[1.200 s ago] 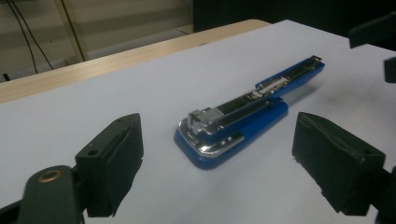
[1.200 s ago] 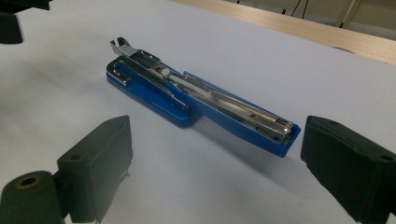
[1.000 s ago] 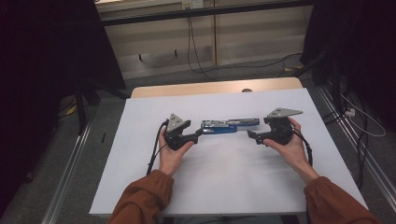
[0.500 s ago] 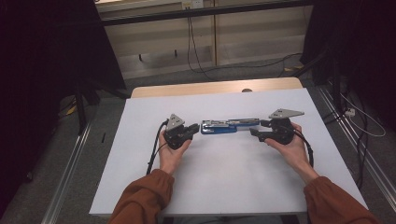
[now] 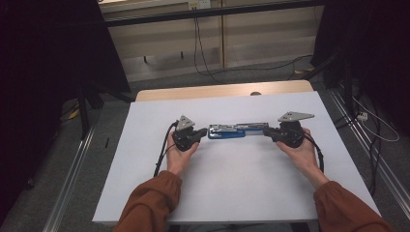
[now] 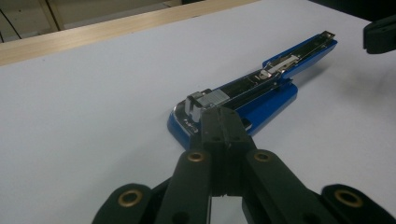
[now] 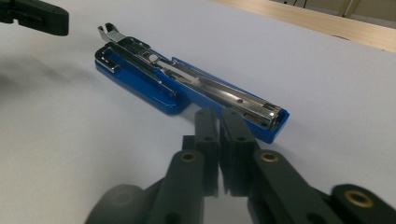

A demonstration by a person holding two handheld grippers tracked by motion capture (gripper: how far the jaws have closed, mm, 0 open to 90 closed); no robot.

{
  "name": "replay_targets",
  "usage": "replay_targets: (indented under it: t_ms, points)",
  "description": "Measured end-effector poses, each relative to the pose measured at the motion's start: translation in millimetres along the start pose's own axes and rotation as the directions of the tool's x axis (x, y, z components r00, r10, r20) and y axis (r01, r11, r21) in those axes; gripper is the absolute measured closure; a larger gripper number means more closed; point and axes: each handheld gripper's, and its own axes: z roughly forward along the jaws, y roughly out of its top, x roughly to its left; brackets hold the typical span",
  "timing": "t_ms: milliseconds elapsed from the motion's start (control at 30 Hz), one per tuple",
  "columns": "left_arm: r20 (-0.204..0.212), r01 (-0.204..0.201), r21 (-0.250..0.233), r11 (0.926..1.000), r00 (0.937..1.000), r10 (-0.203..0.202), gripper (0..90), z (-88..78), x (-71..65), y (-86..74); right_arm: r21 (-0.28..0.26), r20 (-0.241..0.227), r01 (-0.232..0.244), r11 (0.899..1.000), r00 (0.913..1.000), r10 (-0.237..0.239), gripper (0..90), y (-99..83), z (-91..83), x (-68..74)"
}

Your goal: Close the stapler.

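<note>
A blue stapler [image 5: 237, 130] lies swung open flat on the white table top [image 5: 241, 183], its metal magazine facing up. My left gripper [image 5: 203, 133] points at its left end, held in the person's left hand. In the left gripper view the jaws [image 6: 223, 116] have just been closing and stand shut with nothing between them, tips right at the stapler's [image 6: 243, 98] near end. My right gripper [image 5: 267, 131] points at the right end. Its jaws [image 7: 219, 116] have also just been closing, shut and empty, just short of the stapler [image 7: 187, 88].
A wooden strip [image 5: 222, 91] runs along the table's far edge. Cables [image 5: 203, 53] lie on the floor beyond it, and metal rails [image 5: 72, 179] flank the table. Dark drapes stand on both sides. The other gripper's black tip shows far off in each gripper view.
Both grippers' jaws have closed from open to shut, with nothing caught between them. The hands and the stapler have stayed where they were.
</note>
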Motion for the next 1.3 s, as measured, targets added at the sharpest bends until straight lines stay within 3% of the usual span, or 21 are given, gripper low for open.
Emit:
replay_targets:
  t_ms: [233, 367, 467, 567, 867, 900, 1300]
  points:
    - [0.010, -0.011, 0.026, 0.9996, 0.9999, 0.010, 90.0, 11.4, -4.8, 1.0, 0.028, 0.007, 0.016, 0.999, 0.9998, -0.017, 90.0, 1.0, 5.2, -1.2]
    - [0.004, -0.052, 0.051, 0.9974, 0.9987, 0.052, 90.0, 17.5, -8.9, 3.5, 0.046, 0.009, 0.019, 0.999, 0.9998, -0.019, 90.0, 0.7, 9.5, -1.9]
    - [0.013, -0.054, 0.052, 0.9972, 0.9985, 0.054, 90.0, 23.2, -13.0, 3.6, 0.060, 0.009, 0.021, 0.998, 0.9997, -0.022, 90.0, -0.2, 12.4, -3.4]
    - [-0.006, -0.077, 0.056, 0.9955, 0.9970, 0.077, 90.0, 26.5, -14.9, 5.2, 0.064, 0.012, 0.016, 0.998, 0.9998, -0.017, 90.0, 0.3, 15.1, -5.0]
    - [-0.025, -0.086, 0.100, 0.9913, 0.9958, 0.088, 90.0, 32.6, -12.4, 2.0, 0.090, 0.020, 0.015, 0.996, 0.9997, -0.016, 90.0, -1.1, 21.2, -4.8]
    - [-0.019, -0.073, 0.099, 0.9924, 0.9970, 0.075, 90.0, 32.8, -11.6, 1.9, 0.094, 0.023, 0.013, 0.996, 0.9996, -0.016, 90.0, -1.6, 21.8, -5.1]
    - [-0.010, -0.081, 0.091, 0.9925, 0.9966, 0.082, 90.0, 33.1, -9.9, 0.6, 0.158, 0.072, -0.015, 0.987, 0.9974, 0.004, 90.0, -5.4, 26.4, -10.2]
